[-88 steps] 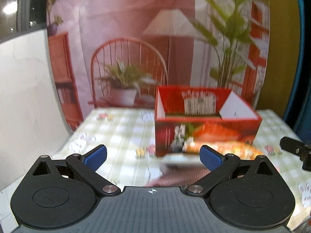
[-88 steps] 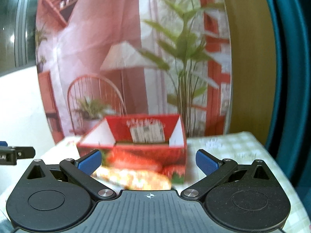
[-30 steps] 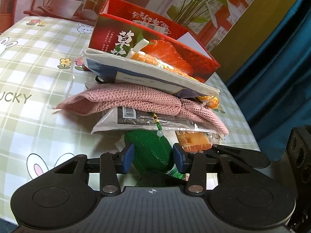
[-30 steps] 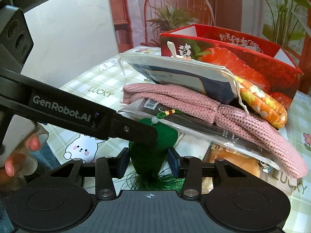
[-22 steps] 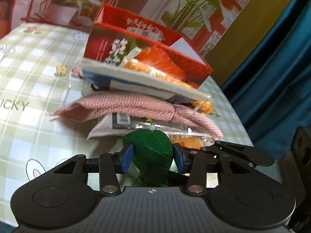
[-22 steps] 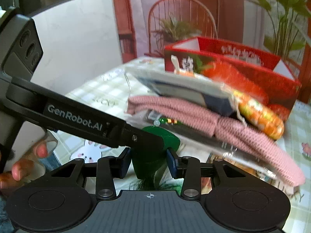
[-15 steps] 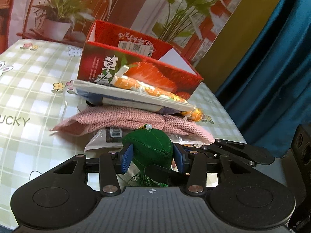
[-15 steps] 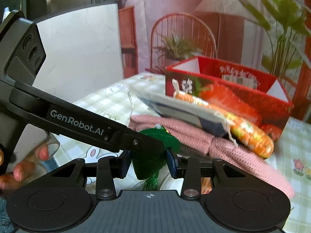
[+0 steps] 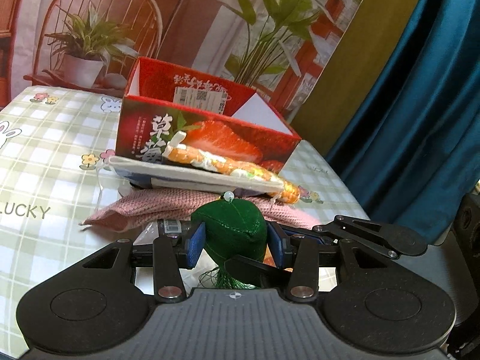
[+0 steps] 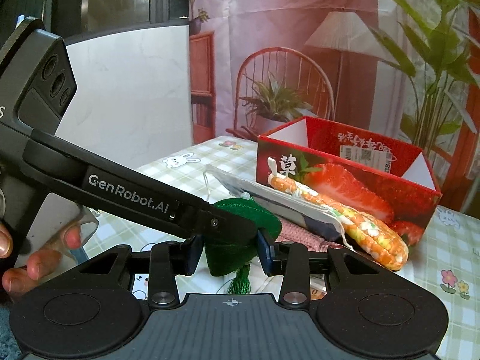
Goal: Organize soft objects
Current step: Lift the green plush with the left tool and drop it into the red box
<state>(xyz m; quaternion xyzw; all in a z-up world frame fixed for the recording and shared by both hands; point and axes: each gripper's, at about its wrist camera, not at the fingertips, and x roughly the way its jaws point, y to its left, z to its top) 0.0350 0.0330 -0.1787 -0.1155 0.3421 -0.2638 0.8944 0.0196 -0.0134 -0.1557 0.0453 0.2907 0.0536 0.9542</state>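
A green stuffed ornament [image 9: 231, 228] with a tassel and a white bead hangs above the table, gripped from two sides. My left gripper [image 9: 235, 244] is shut on it, and so is my right gripper [image 10: 229, 252], which crosses in from the right [image 9: 369, 234]. In the right wrist view the ornament [image 10: 264, 216] is partly hidden by the left gripper's arm [image 10: 135, 204]. Behind it lies a pile: a pink knitted piece [image 9: 168, 201], a white and blue pouch [image 9: 195, 175] and a corn plush [image 9: 240, 168]. The open red strawberry box [image 9: 207, 129] stands beyond the pile.
The checked tablecloth [image 9: 45, 156] spreads out to the left, and a blue curtain [image 9: 420, 120] hangs past the table's right edge. A plastic packet [image 9: 168, 225] lies under the pink knit. A hand [image 10: 30, 258] holds the left gripper's handle. A printed backdrop stands behind the box.
Both grippers have risen together with the green ornament, lifting it off the table and above the plastic packet. Earlier both stood open, farther from the pile.
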